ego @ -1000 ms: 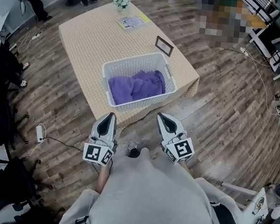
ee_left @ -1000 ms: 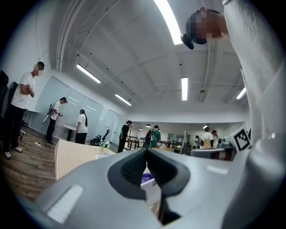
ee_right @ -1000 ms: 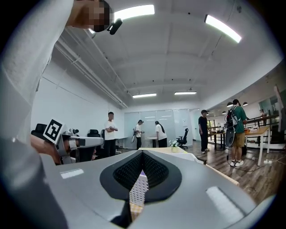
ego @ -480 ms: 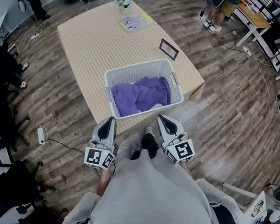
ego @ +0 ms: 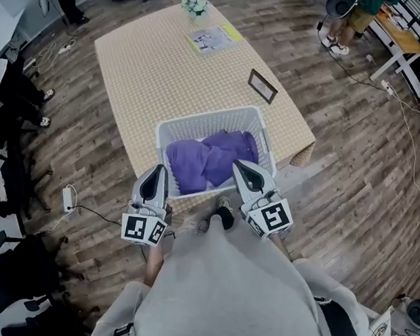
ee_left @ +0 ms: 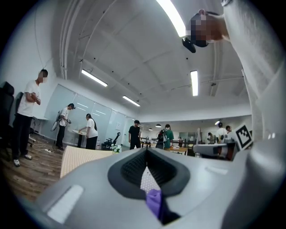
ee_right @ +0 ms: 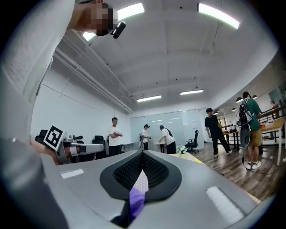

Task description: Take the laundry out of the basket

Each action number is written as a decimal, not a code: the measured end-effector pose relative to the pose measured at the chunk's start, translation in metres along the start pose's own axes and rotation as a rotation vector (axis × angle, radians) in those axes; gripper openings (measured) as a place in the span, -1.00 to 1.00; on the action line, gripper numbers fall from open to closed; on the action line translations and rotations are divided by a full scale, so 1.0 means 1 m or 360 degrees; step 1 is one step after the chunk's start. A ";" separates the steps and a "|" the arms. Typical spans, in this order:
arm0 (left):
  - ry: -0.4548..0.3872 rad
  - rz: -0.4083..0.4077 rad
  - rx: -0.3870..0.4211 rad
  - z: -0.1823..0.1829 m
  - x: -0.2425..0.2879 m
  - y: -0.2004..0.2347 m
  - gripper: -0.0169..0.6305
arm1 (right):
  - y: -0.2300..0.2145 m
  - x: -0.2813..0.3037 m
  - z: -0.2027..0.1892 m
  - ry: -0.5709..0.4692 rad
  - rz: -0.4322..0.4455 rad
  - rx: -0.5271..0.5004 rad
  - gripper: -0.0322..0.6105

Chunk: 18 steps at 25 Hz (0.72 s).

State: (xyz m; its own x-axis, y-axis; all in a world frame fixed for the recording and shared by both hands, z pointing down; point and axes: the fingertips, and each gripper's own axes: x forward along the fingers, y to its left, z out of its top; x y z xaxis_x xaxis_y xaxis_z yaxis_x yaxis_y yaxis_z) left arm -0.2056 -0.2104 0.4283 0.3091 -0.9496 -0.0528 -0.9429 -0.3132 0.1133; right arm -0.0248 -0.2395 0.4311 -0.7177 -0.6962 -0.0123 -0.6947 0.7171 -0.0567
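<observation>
laundry [ego: 209, 163] just ahead of both tongs [ego: 157, 170] [ego: 238, 165]

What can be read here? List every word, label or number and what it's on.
Leaflet on the table: too small to read.
Framed card: too small to read.
Square markers on left gripper and right gripper: patterns only, no words.
No readable text anywhere.

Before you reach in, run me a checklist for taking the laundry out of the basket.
1. Purple laundry lies in the white laundry basket: ok.
2. Left hand-held gripper jaws open: not ok, shut and empty.
3. Right hand-held gripper jaws open: not ok, shut and empty.
4. Both within reach of the laundry: cannot tell, their height over it is unclear.
5. Picture frame apart from the basket: ok.
</observation>
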 end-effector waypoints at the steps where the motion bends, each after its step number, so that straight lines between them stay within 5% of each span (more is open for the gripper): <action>1: -0.0014 0.0014 0.0019 0.003 0.008 0.001 -0.92 | -0.007 0.005 0.003 -0.0018 0.0016 -0.0003 -0.90; 12: 0.0026 0.0159 0.0067 0.006 0.048 0.015 -0.91 | -0.049 0.048 0.006 -0.0030 0.0142 -0.0020 -0.90; 18: 0.0061 0.0108 0.0076 0.004 0.065 0.027 -0.91 | -0.055 0.062 0.004 -0.0020 0.0092 -0.0003 -0.90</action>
State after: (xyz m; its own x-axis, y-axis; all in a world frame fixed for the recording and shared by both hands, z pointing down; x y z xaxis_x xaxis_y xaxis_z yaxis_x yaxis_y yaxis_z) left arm -0.2113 -0.2803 0.4243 0.2481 -0.9687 -0.0082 -0.9664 -0.2481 0.0676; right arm -0.0306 -0.3222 0.4295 -0.7559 -0.6541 -0.0278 -0.6523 0.7561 -0.0537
